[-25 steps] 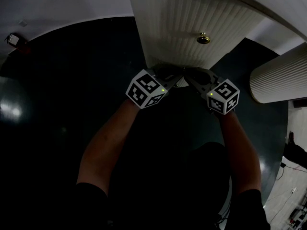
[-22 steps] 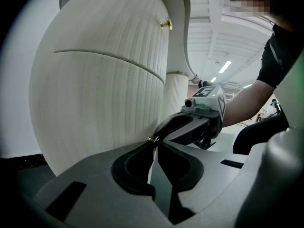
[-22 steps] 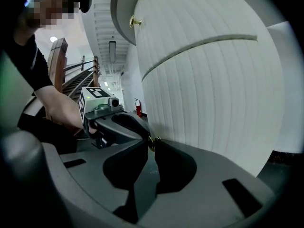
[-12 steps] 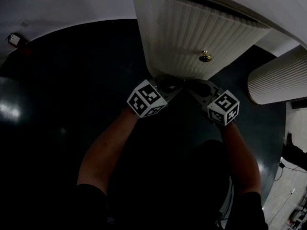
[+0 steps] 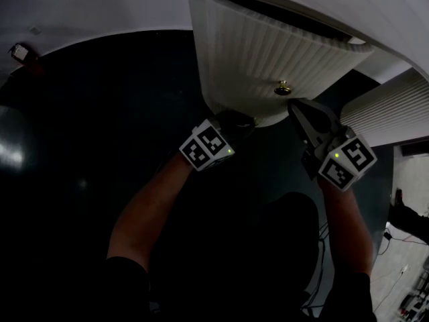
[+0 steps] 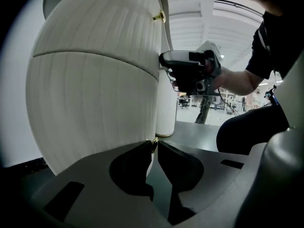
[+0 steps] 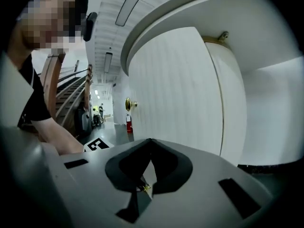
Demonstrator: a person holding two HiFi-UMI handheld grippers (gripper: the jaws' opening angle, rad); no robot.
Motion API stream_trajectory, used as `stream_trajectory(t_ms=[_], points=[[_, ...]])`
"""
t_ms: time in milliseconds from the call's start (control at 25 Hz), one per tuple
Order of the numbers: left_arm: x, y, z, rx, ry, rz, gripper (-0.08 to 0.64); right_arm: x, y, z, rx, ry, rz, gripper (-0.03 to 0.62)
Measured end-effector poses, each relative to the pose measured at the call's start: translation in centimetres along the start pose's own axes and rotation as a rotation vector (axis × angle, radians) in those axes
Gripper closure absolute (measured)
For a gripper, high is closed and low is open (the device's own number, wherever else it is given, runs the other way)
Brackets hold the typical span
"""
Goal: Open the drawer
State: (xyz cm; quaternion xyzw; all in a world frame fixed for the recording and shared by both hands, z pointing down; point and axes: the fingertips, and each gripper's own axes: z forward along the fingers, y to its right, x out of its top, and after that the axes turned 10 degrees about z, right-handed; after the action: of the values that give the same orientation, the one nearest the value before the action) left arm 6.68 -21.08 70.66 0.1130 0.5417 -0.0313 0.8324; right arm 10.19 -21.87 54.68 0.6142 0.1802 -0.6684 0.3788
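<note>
A white ribbed cabinet front (image 5: 261, 52) carries a brass knob (image 5: 282, 87), and a dark gap shows behind its top edge. In the left gripper view that upper knob (image 6: 160, 16) sits high, above a seam between two ribbed fronts. My left gripper (image 5: 242, 121) reaches under the front's bottom edge; its jaws (image 6: 153, 144) are shut on a small lower brass knob (image 6: 153, 142). My right gripper (image 5: 293, 105) hangs just right of and below the upper knob (image 7: 128, 103), apart from it. Its jaws (image 7: 151, 141) are shut with nothing between them.
A second ribbed white round unit (image 5: 389, 109) stands to the right, close to my right arm. The floor (image 5: 100, 126) is dark and glossy, bounded by a white curved wall (image 5: 80, 9) at the back left. A stair rail (image 7: 59, 91) shows in the right gripper view.
My right gripper left the low spot beside the left one, rose and swung right to the upper knob's level. The ribbed front came nearer and the gap at its top widened. The left gripper holds on.
</note>
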Motion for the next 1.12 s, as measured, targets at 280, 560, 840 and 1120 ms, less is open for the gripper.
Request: stream_trajectory(t_ms=[280,560,840,1120], points=[[-0.1,-1.0,0.0,0.020,-0.024,0.016,0.522,0.3,0.7,1.0,-0.055,0.001,0.052,0.577],[-0.1,-0.5,0.0,0.003,-0.004,0.007,0.522,0.8,2.2,2.5,-0.122,0.005,0.093,0.577],[0.1,1.1,-0.4,-0.017,0.014,-0.016,0.520,3.3,1.6,4.1,-0.096,0.015,0.119,0.575],[-0.1,4.3,-1.7,-0.075,0.000,0.006,0.520,-0.5,-3.1,0.3,0.004,-0.085,0.020,0.575]])
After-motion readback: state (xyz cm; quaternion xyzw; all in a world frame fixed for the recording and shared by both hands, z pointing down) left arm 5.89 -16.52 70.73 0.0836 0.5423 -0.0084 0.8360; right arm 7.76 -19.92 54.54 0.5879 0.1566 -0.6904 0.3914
